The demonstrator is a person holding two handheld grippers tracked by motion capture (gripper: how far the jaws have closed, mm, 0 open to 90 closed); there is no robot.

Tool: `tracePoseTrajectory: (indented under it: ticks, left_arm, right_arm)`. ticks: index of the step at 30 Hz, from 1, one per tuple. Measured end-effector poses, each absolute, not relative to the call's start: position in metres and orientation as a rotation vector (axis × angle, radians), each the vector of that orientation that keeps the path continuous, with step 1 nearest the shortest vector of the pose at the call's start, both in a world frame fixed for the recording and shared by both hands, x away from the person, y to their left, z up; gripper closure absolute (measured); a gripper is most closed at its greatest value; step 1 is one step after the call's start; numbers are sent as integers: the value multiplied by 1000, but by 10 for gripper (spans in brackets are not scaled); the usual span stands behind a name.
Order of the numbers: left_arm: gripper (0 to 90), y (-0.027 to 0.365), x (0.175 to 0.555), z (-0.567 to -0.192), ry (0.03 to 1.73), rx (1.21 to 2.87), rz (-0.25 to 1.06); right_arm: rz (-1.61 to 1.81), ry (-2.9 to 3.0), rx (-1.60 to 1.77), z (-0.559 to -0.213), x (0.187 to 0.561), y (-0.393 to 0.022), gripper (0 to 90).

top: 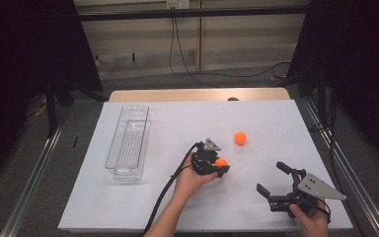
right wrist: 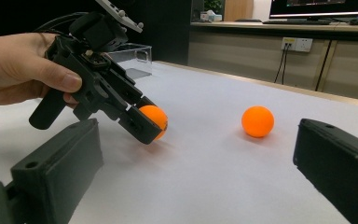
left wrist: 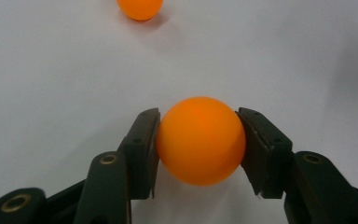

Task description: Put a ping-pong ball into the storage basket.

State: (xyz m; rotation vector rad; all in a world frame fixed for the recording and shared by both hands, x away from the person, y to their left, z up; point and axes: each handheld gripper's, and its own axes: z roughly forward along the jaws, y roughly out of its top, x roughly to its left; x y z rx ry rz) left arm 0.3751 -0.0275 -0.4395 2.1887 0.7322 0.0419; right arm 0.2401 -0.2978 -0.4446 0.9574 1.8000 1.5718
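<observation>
My left gripper (top: pixel 221 167) is shut on an orange ball (top: pixel 221 161) near the middle of the white table. In the left gripper view its two black pads press the ball (left wrist: pixel 199 140) from both sides, just over the table top. A second orange ball (top: pixel 240 138) lies loose a little beyond it, seen also at the top of that view (left wrist: pixel 140 8). My right gripper (top: pixel 271 177) stands open at the front right, with nothing between its jaws. The right gripper view shows the held ball (right wrist: pixel 157 117), the left gripper (right wrist: pixel 150 129) and the loose ball (right wrist: pixel 258 121).
A clear plastic bin (top: pixel 128 143) stands lengthwise on the left of the white sheet (top: pixel 276 118), also seen behind the hand (right wrist: pixel 135 58). A wooden table edge (top: pixel 197 94) runs along the back. Black cable trails from the left gripper toward the front.
</observation>
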Motion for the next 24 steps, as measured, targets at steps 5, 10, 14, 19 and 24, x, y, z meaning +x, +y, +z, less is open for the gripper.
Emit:
tracePoseTrajectory:
  ticks: [5,10,14,19,24]
  left_arm:
    - [508,-24,375,-436,733,2191,42]
    - [508,-20,373,-430,733,2185,45]
    - [508,-15,373,-426,735,2167,37]
    - [508,-7,375,-423,756,2168,42]
    - [508,0,377,-420,768,2160,53]
  right_arm:
    - [1574,1798,959,-445,240,-298,8]
    - [1570,1804,961,-446,240,-298,8]
    - [1564,1801,956,-445,240,-298,8]
    - [1558,1806,957,-446,240,-298,8]
    - [1562,1803,965,-446,241,-298,8]
